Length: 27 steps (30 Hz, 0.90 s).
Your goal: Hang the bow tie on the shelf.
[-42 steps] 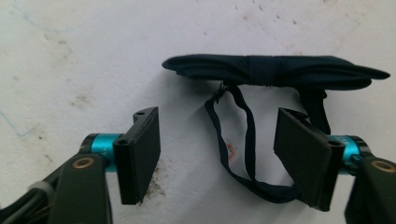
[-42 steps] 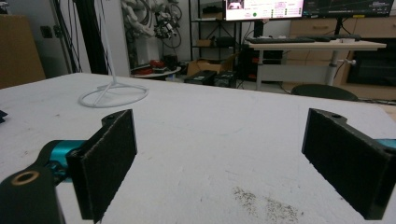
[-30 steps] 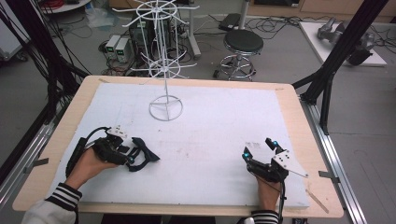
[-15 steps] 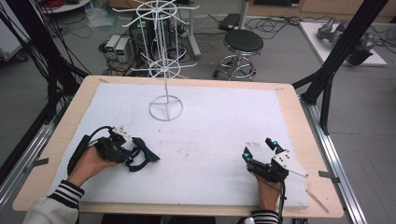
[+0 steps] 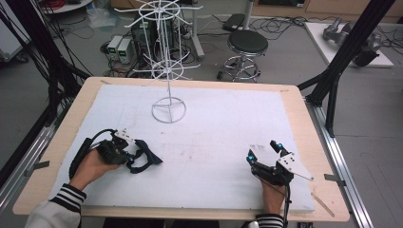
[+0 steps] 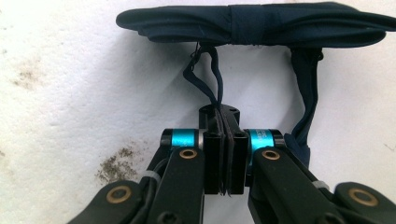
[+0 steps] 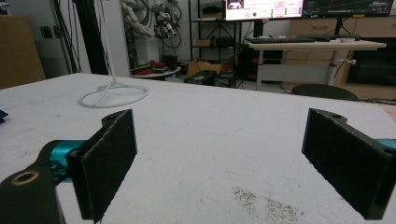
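Observation:
A dark navy bow tie (image 5: 148,158) with a thin neck strap lies on the white foam sheet (image 5: 214,123) at the left front. In the left gripper view the bow (image 6: 252,22) lies across the top and its strap (image 6: 215,88) runs down into the jaws. My left gripper (image 5: 130,158) (image 6: 225,122) has just been closing and is now shut on that strap. At the right front, my right gripper (image 5: 263,149) (image 7: 238,154) rests open on the sheet with nothing between its pads (image 7: 111,158).
A white wire display stand (image 5: 168,110) (image 7: 113,95) rises at the back middle of the sheet. The wooden table edge (image 5: 304,118) rims the sheet. Black frame posts (image 5: 342,57), a stool (image 5: 247,45) and cables stand beyond the table.
The left gripper's jaws have come together on the bow tie's strap. Both hands have kept their places, and the right gripper is unchanged.

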### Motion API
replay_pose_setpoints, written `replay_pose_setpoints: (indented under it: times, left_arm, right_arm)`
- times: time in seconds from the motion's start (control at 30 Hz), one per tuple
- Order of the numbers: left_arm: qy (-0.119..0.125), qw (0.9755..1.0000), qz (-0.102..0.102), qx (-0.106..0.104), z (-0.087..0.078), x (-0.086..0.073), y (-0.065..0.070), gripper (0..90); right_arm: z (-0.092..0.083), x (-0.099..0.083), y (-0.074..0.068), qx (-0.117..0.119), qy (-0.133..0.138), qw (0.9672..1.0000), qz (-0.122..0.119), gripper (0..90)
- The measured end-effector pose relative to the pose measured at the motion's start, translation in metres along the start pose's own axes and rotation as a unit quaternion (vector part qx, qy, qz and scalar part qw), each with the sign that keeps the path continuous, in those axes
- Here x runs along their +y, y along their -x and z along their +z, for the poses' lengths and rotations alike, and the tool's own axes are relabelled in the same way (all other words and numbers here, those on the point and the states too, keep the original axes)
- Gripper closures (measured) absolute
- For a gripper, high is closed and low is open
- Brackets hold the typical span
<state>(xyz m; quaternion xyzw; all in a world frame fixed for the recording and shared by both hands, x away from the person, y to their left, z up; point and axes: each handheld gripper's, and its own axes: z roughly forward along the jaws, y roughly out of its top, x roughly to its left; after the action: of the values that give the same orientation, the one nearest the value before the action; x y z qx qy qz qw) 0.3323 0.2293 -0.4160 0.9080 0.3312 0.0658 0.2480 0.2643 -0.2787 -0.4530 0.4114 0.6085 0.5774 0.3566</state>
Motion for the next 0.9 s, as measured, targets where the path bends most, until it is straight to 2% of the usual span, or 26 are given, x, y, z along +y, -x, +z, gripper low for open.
replay_pose_setpoints:
  times: [0.2,0.27,0.4,0.47,0.7,0.9]
  left_arm:
    - [0.038,0.9993,0.005,0.004,-0.004,-0.002,0.001,88.0]
    - [0.052,0.9986,0.011,0.008,-0.007,-0.002,0.001,88.0]
    - [0.082,0.9965,0.011,0.012,-0.01,-0.003,0.001,88.0]
    - [0.093,0.9953,0.017,0.021,-0.012,-0.003,0.002,88.0]
    - [0.138,0.9895,0.028,0.03,-0.018,-0.004,0.003,88.1]
    - [0.176,0.9829,0.033,0.042,-0.023,-0.005,0.003,88.1]
  right_arm:
    - [0.0,0.0,0.0,0.001,0.001,1.0,-0.001,9.3]
    - [0.0,0.0,0.0,0.001,0.001,1.0,0.0,9.3]
    - [0.0,0.0,0.0,0.001,0.001,1.0,-0.001,9.3]
    - [0.0,0.0,0.0,0.001,0.0,1.0,0.0,9.3]
    - [0.0,0.0,0.0,0.0,0.001,1.0,-0.001,9.3]
    - [0.0,0.0,-0.001,0.001,0.0,1.0,0.001,9.3]
